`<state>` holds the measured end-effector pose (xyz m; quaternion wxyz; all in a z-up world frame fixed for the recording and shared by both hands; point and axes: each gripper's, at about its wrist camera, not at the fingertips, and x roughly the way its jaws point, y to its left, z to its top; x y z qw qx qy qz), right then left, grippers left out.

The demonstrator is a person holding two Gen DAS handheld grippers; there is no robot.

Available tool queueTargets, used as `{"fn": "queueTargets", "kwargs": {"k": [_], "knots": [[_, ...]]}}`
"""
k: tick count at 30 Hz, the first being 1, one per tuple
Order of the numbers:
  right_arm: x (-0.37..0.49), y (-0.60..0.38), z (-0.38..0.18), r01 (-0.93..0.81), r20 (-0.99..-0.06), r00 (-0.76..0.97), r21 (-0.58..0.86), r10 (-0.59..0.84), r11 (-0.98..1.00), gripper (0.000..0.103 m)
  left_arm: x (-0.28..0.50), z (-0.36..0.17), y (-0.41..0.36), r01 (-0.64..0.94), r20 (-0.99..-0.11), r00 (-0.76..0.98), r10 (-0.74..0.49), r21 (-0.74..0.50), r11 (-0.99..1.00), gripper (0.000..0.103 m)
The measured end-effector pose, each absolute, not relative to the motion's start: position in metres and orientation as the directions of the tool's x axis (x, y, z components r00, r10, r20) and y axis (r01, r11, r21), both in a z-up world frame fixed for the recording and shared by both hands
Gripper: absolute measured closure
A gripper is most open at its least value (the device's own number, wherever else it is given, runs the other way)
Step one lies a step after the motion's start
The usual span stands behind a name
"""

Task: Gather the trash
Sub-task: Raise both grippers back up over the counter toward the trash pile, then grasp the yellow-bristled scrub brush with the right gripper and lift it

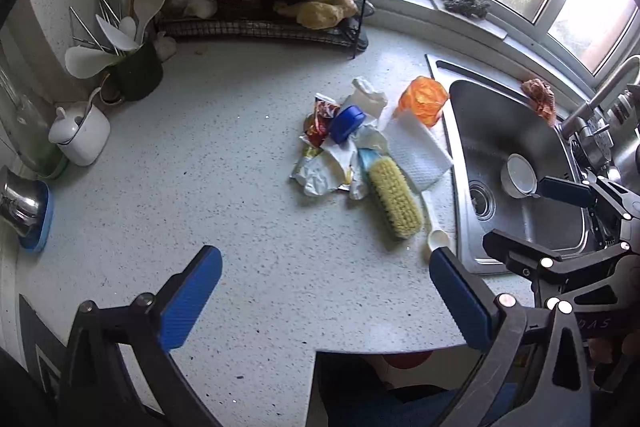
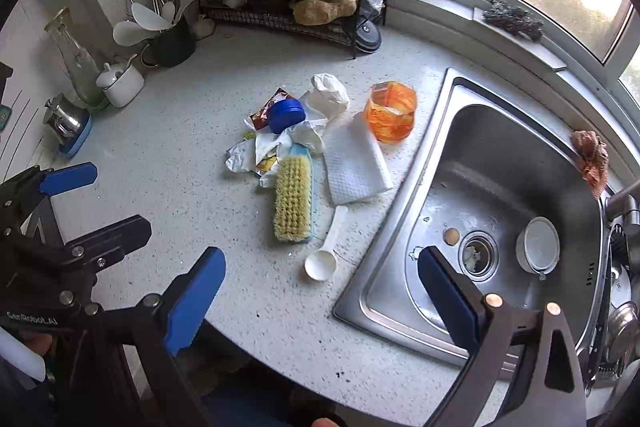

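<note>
Both tongs hang above the near edge of the counter [image 1: 200,155] with nothing collected yet, so the step in hand looks like the approach; the left gripper [image 1: 326,297] has its blue pads spread wide and holds nothing; the right gripper [image 2: 322,291] is likewise wide open and empty, poised over the counter's edge beside the sink [image 2: 500,155].

The trash pile [image 1: 332,147], crumpled white paper, a torn red wrapper and a blue lid, lies ahead of the left tongs and slightly to their right; ahead of the right tongs it sits to their left; a yellow scrub brush [image 2: 293,199] touches the pile's near side, with a folded paper towel [image 2: 354,163], a white scoop [image 2: 322,259] and an orange cup [image 2: 391,113] just beside.

Next, I judge, one gripper must reach forward, lower onto a single crumpled piece, and close without catching the brush.
</note>
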<state>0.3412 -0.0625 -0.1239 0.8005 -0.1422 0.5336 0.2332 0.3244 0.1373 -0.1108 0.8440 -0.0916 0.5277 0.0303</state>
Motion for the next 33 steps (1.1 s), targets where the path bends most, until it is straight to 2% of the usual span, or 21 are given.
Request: {"fn": "queueTargets", "kwargs": {"k": [9,12,14,23,29,33], "knots": [[0.375,-0.019,-0.181,-0.579,-0.971,0.162,0.05,0.175,0.814,0.009,0.347,-0.171,0.174,-0.208,-0.946,0.317,-0.075,-0.146,0.967,0.0],[0.384,-0.009,-0.197,-0.593,-0.978,0.142,0.039,0.152,0.804,0.018,0.352,-0.185,0.182,-0.227,-0.954,0.291,-0.078,-0.148,0.963,0.0],[0.388,-0.002,-0.207,-0.601,-0.983,0.121,0.036,0.135,0.798,0.029,0.356,-0.193,0.189,-0.238,-0.959,0.272,-0.075,-0.143,0.961,0.0],[0.395,0.013,-0.232,-0.636,-0.995,0.071,0.003,0.062,0.772,0.057,0.373,-0.208,0.204,-0.232,-0.965,0.257,-0.061,-0.123,0.965,0.0],[0.399,0.015,-0.234,-0.631,-0.995,0.083,-0.008,0.057,0.776,0.065,0.382,-0.206,0.205,-0.212,-0.964,0.259,-0.067,-0.125,0.969,0.0],[0.398,0.013,-0.233,-0.622,-0.995,0.079,0.0,0.063,0.783,0.066,0.383,-0.204,0.2,-0.188,-0.962,0.262,-0.081,-0.133,0.973,0.0]]}}
